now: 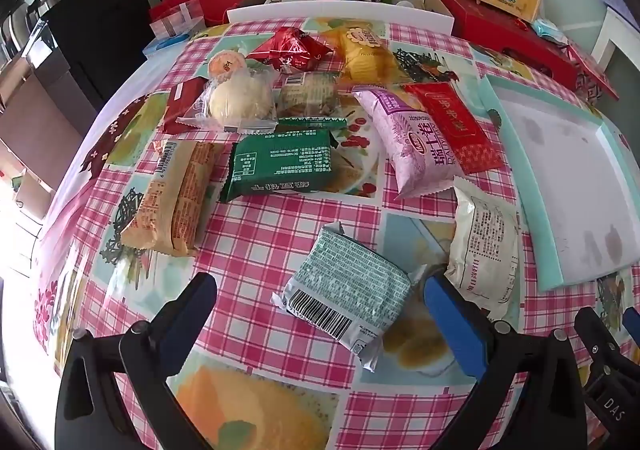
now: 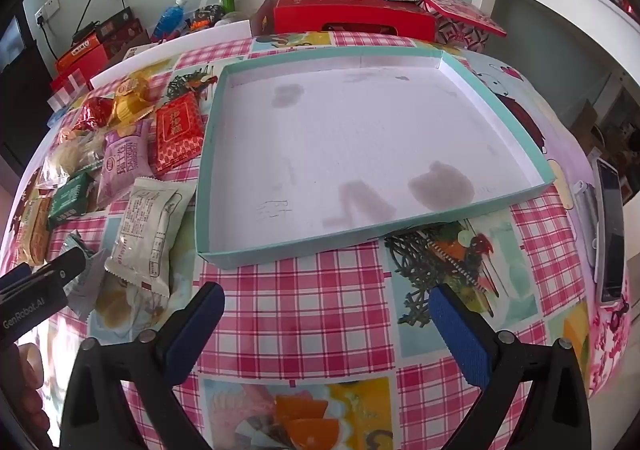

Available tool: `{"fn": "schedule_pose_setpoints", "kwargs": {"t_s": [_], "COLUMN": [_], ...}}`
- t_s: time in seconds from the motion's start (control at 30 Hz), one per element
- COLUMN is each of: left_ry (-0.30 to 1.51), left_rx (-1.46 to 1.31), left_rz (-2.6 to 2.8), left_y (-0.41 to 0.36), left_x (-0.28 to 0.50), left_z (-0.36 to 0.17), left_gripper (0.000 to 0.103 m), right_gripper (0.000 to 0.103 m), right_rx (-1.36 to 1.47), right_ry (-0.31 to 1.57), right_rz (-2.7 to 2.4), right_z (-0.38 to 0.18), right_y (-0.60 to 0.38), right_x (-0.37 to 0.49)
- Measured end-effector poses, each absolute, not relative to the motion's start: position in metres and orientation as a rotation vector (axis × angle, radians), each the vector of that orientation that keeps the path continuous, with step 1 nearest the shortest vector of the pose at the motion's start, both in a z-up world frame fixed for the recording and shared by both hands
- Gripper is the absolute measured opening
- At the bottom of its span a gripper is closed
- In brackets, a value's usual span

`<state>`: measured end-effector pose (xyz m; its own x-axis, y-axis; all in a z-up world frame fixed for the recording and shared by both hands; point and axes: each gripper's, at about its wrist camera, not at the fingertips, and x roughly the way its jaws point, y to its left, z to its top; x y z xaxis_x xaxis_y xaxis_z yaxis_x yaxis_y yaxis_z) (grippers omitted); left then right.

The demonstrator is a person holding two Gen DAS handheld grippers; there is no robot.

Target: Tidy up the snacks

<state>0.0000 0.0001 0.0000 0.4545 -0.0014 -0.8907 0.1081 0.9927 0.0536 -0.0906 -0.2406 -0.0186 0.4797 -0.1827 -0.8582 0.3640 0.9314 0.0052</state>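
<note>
Left wrist view
- left gripper (image 1: 320, 310): fingers spread wide, nothing pinched, low over the checked tablecloth (image 1: 256, 250)
- teal-print packet (image 1: 346, 288): lies barcode-up between the two blue pads, nearer the right one (contact can't be told)
- cream packet (image 1: 486, 246): just right of it, beside the tray's near corner
- other snacks: green packet (image 1: 280, 165), orange packet (image 1: 172, 197), lilac packet (image 1: 412, 141), red packet (image 1: 454, 125), more piled behind twd the far edge
- tray (image 1: 516, 185): teal rim, white stained floor, on the right, no snacks in it

Right wrist view
- right gripper (image 2: 326, 322): fingers spread, holding nothing, over bare cloth in front of the tray (image 2: 516, 117)
- snacks: all left of the tray; cream packet (image 2: 148, 226) nearest its left wall, red packet (image 2: 178, 133) just beside the wall further back
- left gripper (image 2: 44, 282): black tip at the left edge, over the teal-print packet
</note>
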Motion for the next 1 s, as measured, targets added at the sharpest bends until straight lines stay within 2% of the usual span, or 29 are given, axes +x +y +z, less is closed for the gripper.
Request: {"fn": "schedule_pose_setpoints", "kwargs": {"t_s": [1.0], "left_ry": [1.098], "left_rx": [0.111], "left_rz": [-0.068], "left_y": [-0.0035], "left_x": [-0.0015], "left_z": [-0.0030], "left_gripper": [0.103], "right_gripper": [0.103], "right_rx": [0.188], "right_ry": [1.024], "right_rz": [-0.336], "right_z": [-0.0207], "right_y": [-0.2398], "right_x": [-0.0903]}}
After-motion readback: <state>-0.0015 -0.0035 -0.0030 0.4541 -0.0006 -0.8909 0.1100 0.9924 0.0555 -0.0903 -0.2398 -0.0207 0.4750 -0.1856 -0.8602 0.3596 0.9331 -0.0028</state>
